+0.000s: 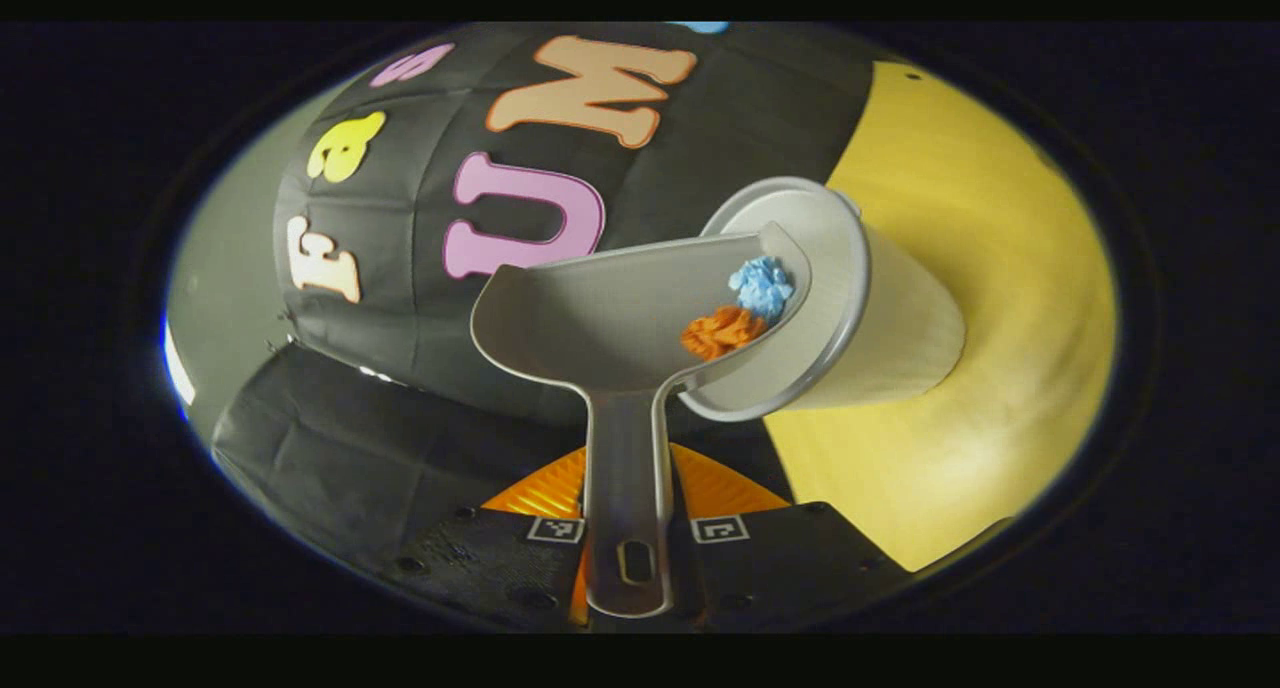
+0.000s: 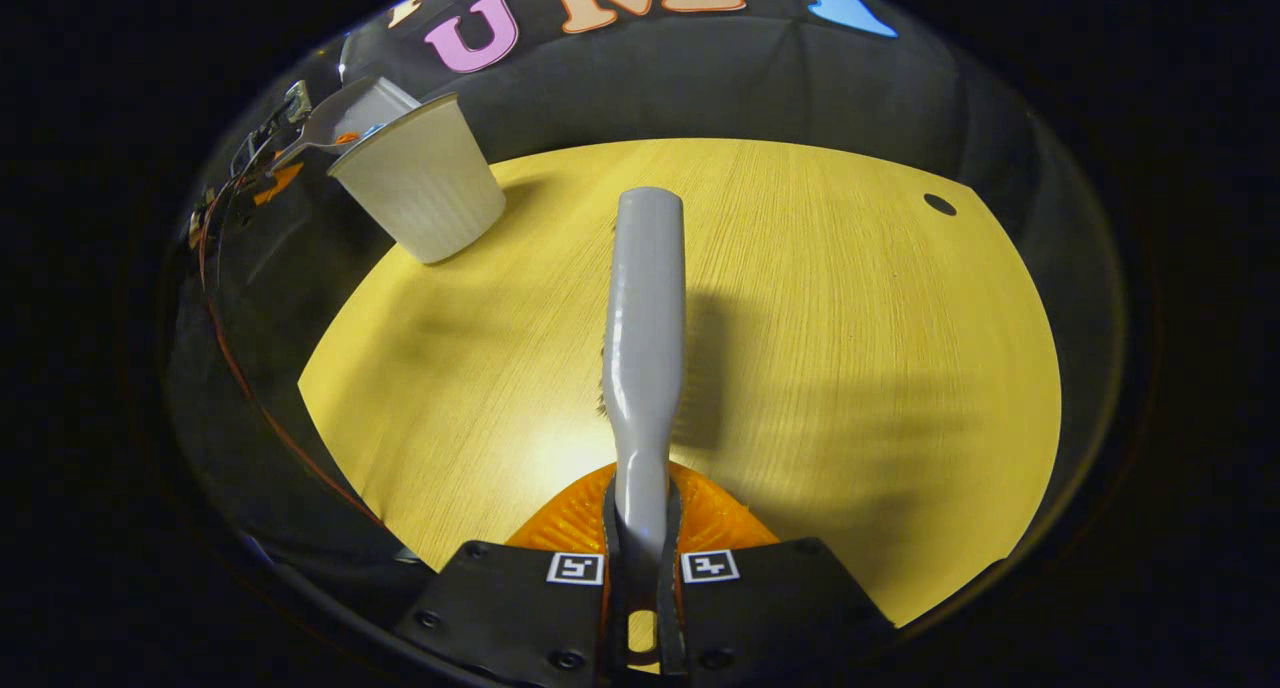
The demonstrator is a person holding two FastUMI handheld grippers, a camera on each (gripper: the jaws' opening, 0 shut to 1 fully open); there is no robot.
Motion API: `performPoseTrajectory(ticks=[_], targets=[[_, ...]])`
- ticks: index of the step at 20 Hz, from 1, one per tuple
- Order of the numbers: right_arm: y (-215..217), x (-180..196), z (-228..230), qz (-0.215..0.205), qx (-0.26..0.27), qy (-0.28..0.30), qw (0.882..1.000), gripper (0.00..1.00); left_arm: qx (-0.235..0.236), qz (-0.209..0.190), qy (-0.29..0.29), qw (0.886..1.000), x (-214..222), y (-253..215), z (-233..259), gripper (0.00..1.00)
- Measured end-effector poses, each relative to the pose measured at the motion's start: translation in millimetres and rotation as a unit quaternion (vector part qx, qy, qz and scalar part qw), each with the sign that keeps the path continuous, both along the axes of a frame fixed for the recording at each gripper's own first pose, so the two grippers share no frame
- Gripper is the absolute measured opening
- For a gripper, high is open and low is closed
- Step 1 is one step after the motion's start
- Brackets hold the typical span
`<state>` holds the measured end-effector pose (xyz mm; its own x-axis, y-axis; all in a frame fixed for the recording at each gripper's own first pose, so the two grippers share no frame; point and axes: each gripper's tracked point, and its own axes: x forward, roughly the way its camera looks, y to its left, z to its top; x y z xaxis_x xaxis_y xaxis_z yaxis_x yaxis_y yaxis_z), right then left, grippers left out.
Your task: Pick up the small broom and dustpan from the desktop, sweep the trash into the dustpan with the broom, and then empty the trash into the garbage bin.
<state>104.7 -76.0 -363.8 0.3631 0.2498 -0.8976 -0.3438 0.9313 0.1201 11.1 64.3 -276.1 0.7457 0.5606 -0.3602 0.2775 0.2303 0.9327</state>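
At 1 o'clock from your left gripper [image 1: 628, 543], clamped on the dustpan [image 1: 620, 313] handle, orange scrap [image 1: 720, 330] & blue scrap [image 1: 762, 286] sat at pan's lip over the bin [image 1: 850, 318] mouth. Handle axis ran 6–12. Your right gripper [image 2: 640, 568] gripped the broom [image 2: 645, 318] above the desktop [image 2: 850, 368], well apart.

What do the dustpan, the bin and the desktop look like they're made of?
Dustpan: likely grey plastic, smooth with a soft sheen and moulded edges. Bin: pale, matte, finely ribbed wall, probably plastic, possibly paper. Desktop: light wood grain, perhaps laminate.
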Motion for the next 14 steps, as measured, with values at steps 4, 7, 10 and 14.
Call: performPoseTrajectory(ticks=[4,7,10,14], targets=[[0.4,0.4,4.0,0.012,-0.010,0.000,1.000,0.14,0.161,-0.086,0.058,0.982,15.3,-0.1,18.4,0.24],[1.0,-0.3,2.9,0.011,-0.011,-0.003,1.000,0.14,0.156,-0.089,0.069,0.981,18.7,7.6,17.3,0.24],[-0.1,0.0,2.1,0.009,-0.012,-0.002,1.000,0.14,0.045,-0.020,0.016,0.999,14.5,11.3,13.1,0.24],[0.7,0.1,1.3,-0.005,-0.006,-0.003,1.000,0.14,-0.146,0.035,-0.065,0.987,14.9,-19.2,15.1,0.26]])
